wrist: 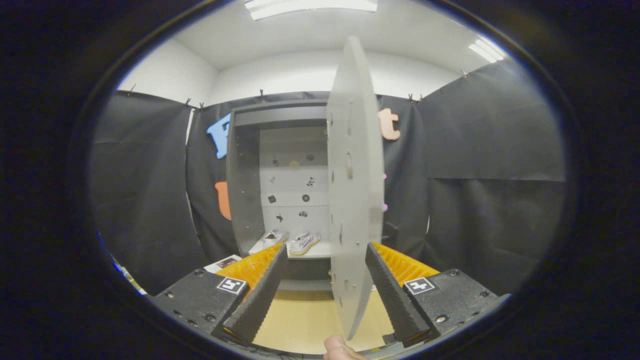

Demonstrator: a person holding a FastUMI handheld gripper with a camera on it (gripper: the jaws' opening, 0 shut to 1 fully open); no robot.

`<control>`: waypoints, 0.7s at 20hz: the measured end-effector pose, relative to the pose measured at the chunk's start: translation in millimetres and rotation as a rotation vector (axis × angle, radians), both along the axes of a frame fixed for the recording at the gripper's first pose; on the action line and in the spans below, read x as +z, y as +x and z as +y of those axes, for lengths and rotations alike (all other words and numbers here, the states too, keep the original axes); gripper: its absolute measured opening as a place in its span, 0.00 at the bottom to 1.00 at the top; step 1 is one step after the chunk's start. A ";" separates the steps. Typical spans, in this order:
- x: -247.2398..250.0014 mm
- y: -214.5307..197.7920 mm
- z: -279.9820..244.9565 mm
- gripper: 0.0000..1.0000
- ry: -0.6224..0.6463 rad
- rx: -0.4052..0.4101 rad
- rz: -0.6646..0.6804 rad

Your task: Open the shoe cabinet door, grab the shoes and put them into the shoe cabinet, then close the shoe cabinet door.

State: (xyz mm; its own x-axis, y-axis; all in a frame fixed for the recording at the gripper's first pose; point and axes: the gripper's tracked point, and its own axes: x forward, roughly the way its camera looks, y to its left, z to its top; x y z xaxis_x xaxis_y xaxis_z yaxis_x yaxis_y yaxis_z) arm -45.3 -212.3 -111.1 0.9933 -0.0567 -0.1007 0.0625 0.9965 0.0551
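The grey shoe cabinet [244,190] stands open against the booth's wall. Two white shoes, one [270,238] to the left of the other [304,242], sit side by side on its bottom shelf, beyond my fingers. The cabinet door [356,175] is swung out towards me and seen nearly edge-on. Its lower part hangs between my fingers, close against the right finger [392,295] and well apart from the left finger [260,300]. My gripper [326,247] is open and presses on nothing.
A light wooden floor [300,320] lies below the fingers, in front of the cabinet. A flat printed sheet [223,262] lies on the floor left of the cabinet's base. A person's fingertip [340,348] shows just under the door's lower corner.
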 end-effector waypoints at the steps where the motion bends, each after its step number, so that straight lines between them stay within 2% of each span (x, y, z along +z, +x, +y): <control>1: -2.1 -0.9 -14.0 1.00 0.003 0.003 0.011; 8: -3.9 22.0 -117.1 1.00 -0.055 -0.047 0.026; 11: -10.9 47.6 -137.5 0.99 -0.054 -0.032 0.046; 14: -23.5 64.3 -133.6 0.99 -0.023 0.036 0.076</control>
